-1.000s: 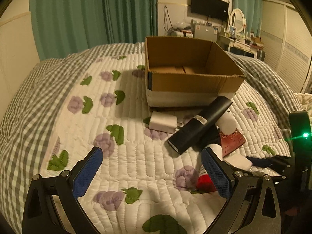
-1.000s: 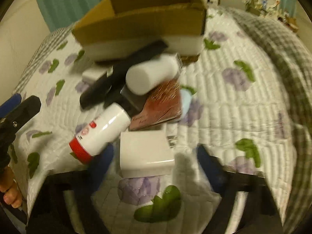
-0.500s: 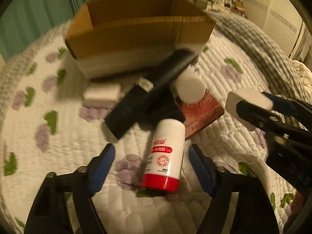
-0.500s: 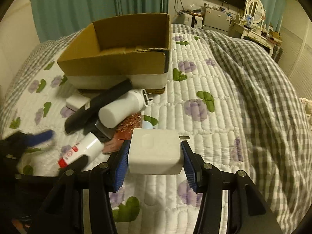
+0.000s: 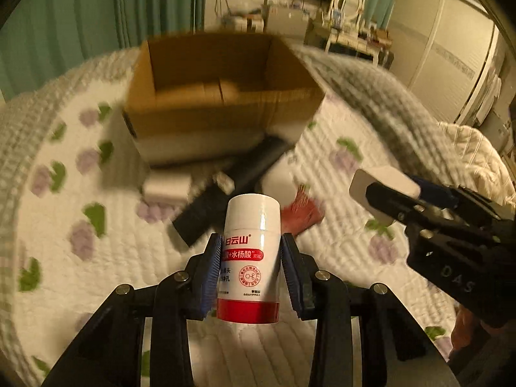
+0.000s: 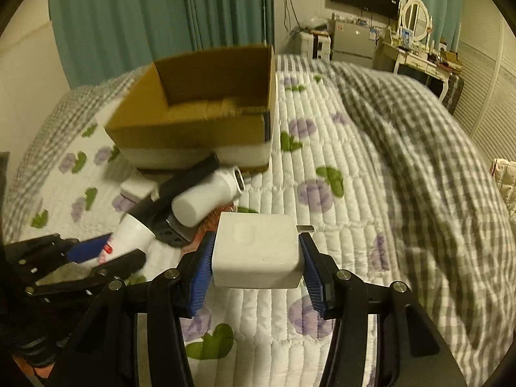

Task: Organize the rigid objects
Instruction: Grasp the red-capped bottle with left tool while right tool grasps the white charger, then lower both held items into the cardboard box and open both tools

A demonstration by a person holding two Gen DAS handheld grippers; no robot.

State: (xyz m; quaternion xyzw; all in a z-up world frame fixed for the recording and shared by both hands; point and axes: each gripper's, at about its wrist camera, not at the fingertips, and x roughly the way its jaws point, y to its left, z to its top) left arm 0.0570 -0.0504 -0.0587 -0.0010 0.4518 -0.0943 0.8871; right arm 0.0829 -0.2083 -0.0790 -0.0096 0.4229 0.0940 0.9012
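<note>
in the left wrist view the left gripper [image 5: 251, 271] is clenched on a white bottle with a red base and red label [image 5: 249, 258], the blue pads pressing the label band on either side of the round body, and the bottle is held clear above the quilted bedspread [image 5: 96, 258]. it looks like a light, stiff plastic cylinder; its smooth curved wall could twist or slip between flat pads, so a hold across the middle of the body, as here, seems the safest place. ahead, blurred, lies the open cardboard box [image 5: 222, 103], with a black oblong case [image 5: 225, 193], a small white block [image 5: 166, 187] and a reddish flat thing [image 5: 303, 213] in front of it. this view alone shows the bottle's printing and the right gripper [image 5: 383, 193] from the side, at the right edge, with its load sticking out. in the right wrist view the right gripper [image 6: 256, 254] is closed on a white power adapter [image 6: 256, 254], gripped on two flat opposite faces and held above the bedspread, a metal prong showing at its upper right corner. it is a rigid, compact block, probably denser than the bottle, and its flat faces give the pads a firm seat; the prong is the part to keep from knocking. this view shows the box interior [image 6: 206, 109], which looks bare, a white cylinder with a capped end [image 6: 206, 201] lying on the black case, and the left gripper [image 6: 96, 251] low at left with the bottle's white top poking forward.
</note>
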